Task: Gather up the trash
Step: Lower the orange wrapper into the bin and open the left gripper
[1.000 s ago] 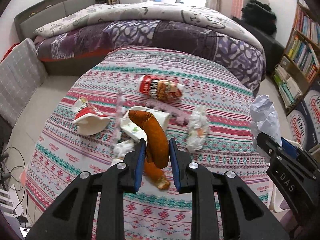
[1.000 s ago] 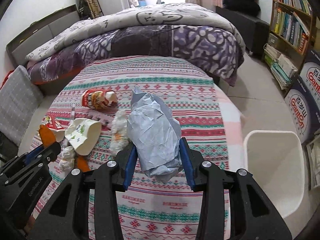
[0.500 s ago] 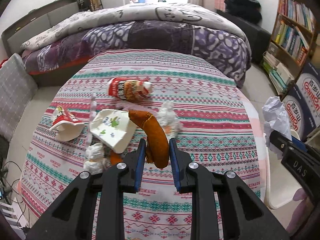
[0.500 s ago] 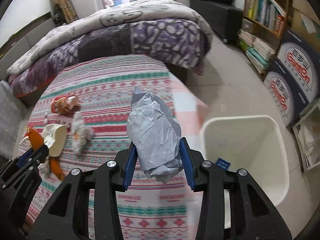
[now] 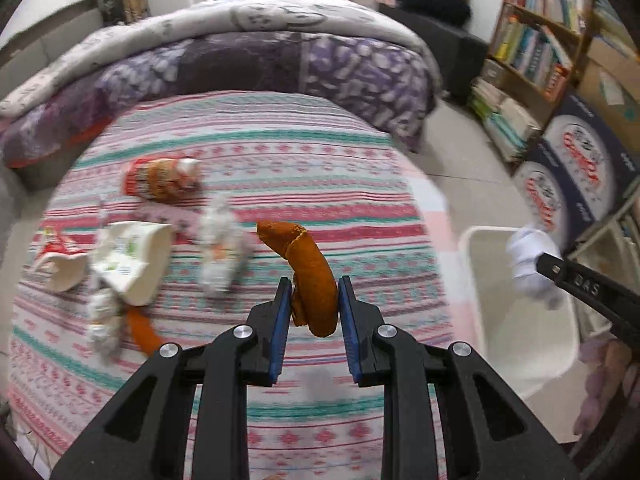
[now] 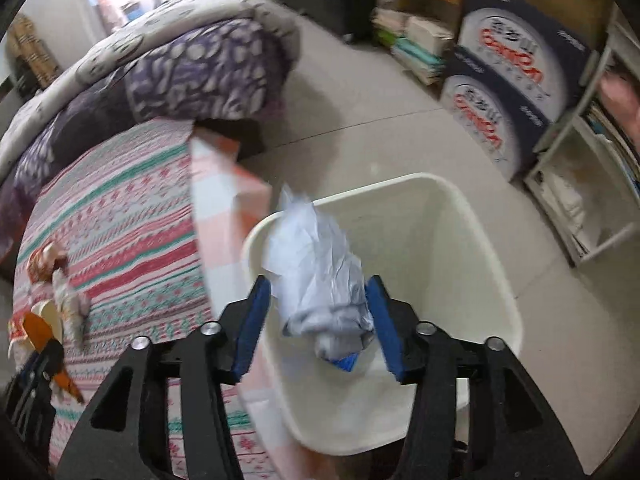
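The white bin [image 6: 460,216] mouth stands open beside the table [image 5: 280,152] edge; floor beyond it is bare. Stacked boxes [image 6: 516,76] and a bookshelf [image 5: 536,52] block the far side.

Each gripper [image 5: 311,312] [image 6: 320,322] is a matte black plastic frame with 2 angular fingers, blue pads [image 5: 277,332] inside and 4 round silver screws; one side reads "DAS".
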Tool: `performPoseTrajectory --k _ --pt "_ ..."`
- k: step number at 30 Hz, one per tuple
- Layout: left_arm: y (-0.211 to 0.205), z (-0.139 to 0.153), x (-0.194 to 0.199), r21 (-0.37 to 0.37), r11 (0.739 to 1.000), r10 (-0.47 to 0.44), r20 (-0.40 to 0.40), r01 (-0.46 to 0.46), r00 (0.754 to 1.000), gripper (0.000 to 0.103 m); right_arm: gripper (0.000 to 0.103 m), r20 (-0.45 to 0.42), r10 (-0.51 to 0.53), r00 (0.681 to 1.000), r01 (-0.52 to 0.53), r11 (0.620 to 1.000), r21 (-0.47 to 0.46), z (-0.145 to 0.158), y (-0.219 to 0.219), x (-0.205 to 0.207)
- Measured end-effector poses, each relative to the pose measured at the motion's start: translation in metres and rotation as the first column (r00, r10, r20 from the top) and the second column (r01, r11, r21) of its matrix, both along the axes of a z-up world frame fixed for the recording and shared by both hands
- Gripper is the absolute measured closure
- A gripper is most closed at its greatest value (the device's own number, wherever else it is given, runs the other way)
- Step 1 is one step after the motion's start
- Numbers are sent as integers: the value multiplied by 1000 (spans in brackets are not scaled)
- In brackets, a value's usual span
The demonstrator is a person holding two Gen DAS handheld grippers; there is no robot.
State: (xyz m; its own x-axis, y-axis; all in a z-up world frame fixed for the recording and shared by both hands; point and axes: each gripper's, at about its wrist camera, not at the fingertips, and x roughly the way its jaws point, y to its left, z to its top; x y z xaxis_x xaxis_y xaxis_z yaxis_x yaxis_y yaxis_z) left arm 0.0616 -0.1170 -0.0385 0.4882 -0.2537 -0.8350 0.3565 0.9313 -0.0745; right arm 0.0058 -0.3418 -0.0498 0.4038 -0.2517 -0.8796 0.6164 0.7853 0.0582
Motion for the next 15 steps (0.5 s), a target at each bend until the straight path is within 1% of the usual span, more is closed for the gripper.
performPoseTrajectory --k 2,4,5,7,10,15 --pt "-12 -1 -3 -36 999 -40 -21 39 999 79 40 11 -31 999 31 999 -4 3 -11 -6" --pt "-27 -2 -7 -74 994 -85 -41 82 996 79 38 22 -56 998 56 998 -4 6 -20 -11" --pt "-37 -3 -10 -99 988 -122 -56 116 991 79 36 29 -70 997 70 998 -3 7 -25 -14" --pt "-51 -5 -15 -123 980 -168 -71 159 983 79 35 40 -94 995 94 996 1 9 -33 -18" --pt "-77 -8 -26 -144 961 -250 -80 237 965 79 33 57 -133 989 132 991 18 11 -46 -26" --pt "-108 -16 -34 -209 929 -335 -129 304 934 79 30 85 -192 978 188 981 51 15 -66 -38"
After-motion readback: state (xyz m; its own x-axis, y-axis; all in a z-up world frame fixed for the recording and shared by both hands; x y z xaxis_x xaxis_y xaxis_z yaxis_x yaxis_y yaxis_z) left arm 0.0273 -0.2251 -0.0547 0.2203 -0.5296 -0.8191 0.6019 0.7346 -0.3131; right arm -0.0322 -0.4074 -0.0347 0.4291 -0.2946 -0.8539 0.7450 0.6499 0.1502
